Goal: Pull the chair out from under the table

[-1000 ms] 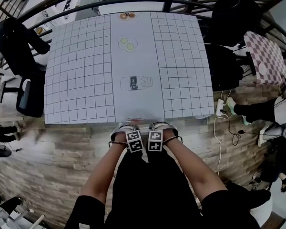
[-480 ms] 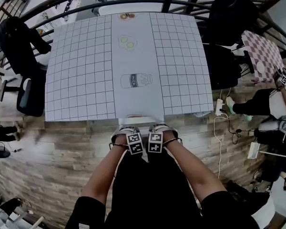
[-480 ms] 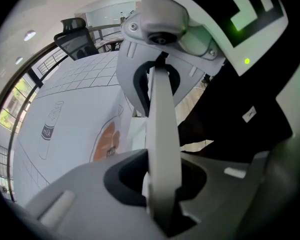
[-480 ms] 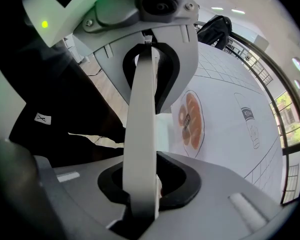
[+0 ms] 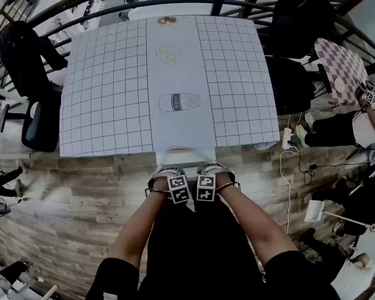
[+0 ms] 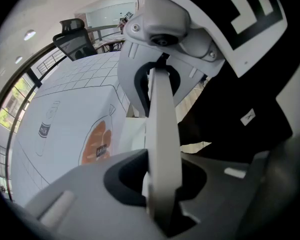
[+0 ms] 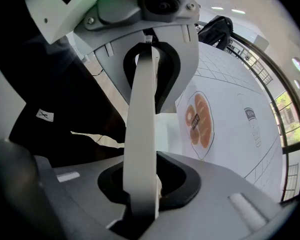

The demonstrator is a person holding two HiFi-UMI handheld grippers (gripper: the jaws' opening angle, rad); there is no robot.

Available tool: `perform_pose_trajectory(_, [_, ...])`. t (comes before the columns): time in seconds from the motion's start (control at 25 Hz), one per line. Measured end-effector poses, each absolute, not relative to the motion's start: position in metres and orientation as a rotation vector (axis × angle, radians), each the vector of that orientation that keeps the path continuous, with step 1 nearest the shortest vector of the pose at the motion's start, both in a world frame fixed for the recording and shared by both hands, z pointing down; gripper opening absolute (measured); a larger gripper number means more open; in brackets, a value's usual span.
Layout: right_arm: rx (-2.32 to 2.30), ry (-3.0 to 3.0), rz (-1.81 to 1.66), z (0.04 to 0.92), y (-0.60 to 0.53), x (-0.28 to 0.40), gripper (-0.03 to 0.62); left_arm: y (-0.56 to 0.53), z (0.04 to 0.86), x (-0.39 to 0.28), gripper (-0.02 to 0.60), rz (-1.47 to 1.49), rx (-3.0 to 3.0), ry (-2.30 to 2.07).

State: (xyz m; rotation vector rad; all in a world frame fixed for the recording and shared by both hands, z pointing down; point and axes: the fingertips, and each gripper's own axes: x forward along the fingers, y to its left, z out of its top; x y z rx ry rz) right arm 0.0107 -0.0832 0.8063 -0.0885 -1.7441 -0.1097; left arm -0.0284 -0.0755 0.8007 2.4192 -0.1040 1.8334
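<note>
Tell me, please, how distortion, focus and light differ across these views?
Head view: fisheye bends the railing and the table edges; light is even. Left gripper view: black rounded corners, the jaws gripping the chair back look soft, bright window at left. Right gripper view: same black rim, ceiling lights glare at top.

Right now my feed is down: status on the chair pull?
Status: left gripper and right gripper clamped on the chair back. It sits mostly under the table. Close behind it: person's body.
</note>
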Motion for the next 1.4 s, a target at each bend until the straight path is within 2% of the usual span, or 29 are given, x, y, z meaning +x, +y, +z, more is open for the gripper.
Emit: perform_pose_trajectory(1.4, [0.018, -1.693, -0.051, 0.83, 0.024, 0.006, 0.069, 0.027, 0.824, -0.034, 0.081, 1.898, 2.479, -0.031])
